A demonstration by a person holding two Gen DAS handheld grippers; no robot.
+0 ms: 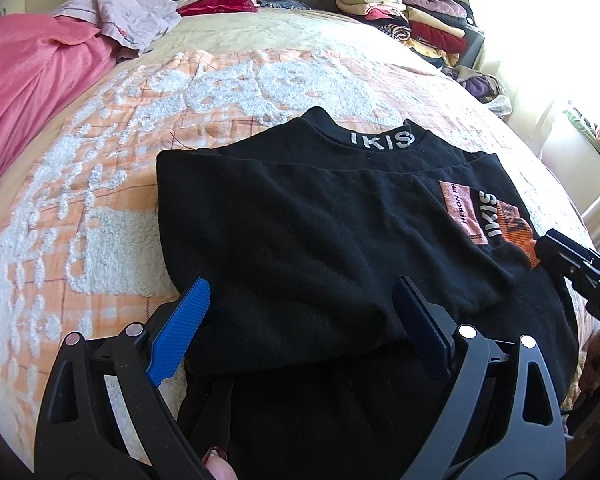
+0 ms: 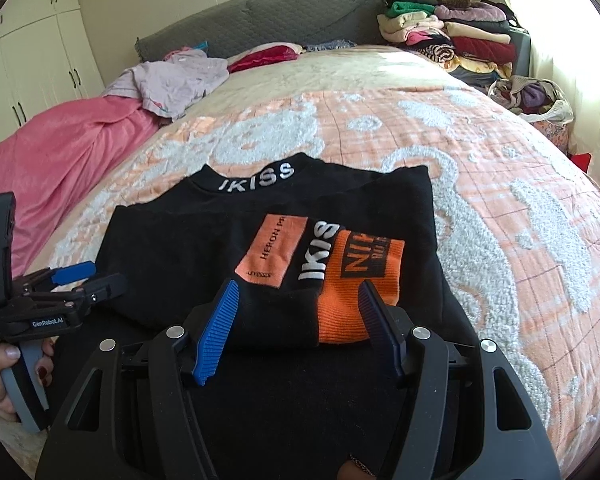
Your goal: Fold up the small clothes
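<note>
Black folded top [image 1: 320,240] on bed, left gripper [image 1: 300,316] and right gripper [image 2: 296,312] jaws spread, holding nothing.

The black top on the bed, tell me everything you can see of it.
The black top is a soft, fleecy knit with IKISS in white on its high collar and peach and orange printed patches on the chest. It lies partly folded, collar away from the cameras, on the orange and white bedspread. Both grippers stand open over its near edge, not gripping it.

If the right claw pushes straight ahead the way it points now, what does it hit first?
Most likely the black top, at its orange patch, which lies just beyond the open right claw. Depth is hard to judge here.
</note>
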